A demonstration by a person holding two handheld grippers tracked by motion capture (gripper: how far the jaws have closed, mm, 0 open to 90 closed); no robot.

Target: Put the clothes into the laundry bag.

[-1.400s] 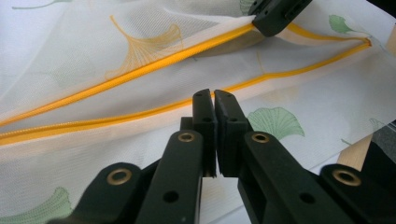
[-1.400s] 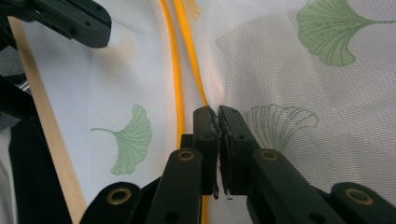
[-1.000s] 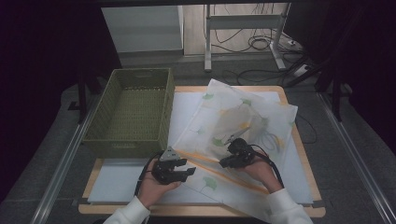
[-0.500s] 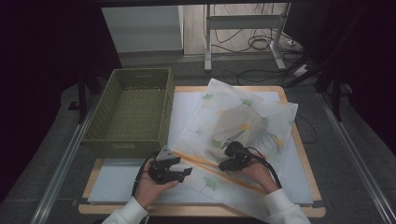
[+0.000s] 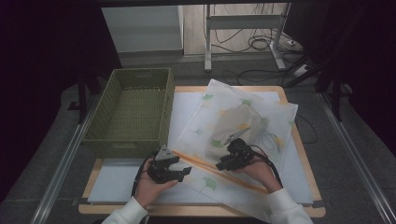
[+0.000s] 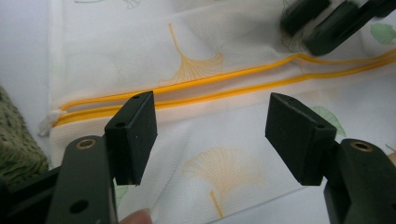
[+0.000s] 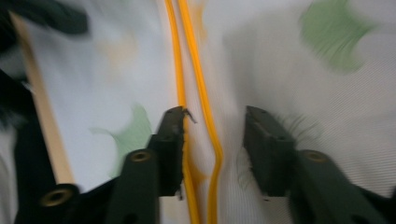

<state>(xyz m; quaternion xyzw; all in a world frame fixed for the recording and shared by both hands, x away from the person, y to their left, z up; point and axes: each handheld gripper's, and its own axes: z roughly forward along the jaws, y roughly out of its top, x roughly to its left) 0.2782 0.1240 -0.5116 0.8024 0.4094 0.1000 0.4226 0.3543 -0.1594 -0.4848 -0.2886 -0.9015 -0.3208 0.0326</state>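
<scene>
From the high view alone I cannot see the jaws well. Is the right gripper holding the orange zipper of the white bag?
Observer: No. In the right gripper view the right gripper has just been opening its jaws. The zipper runs between them, not pinched.
Operator: And the left gripper?
Observer: The left gripper is open too. Its jaws have just widened, and nothing is between the pads. The bag lies beneath them.
Operator: Where does the zipper end?
Observer: In the left gripper view it ends at a small white knot, close to the green basket.
</scene>
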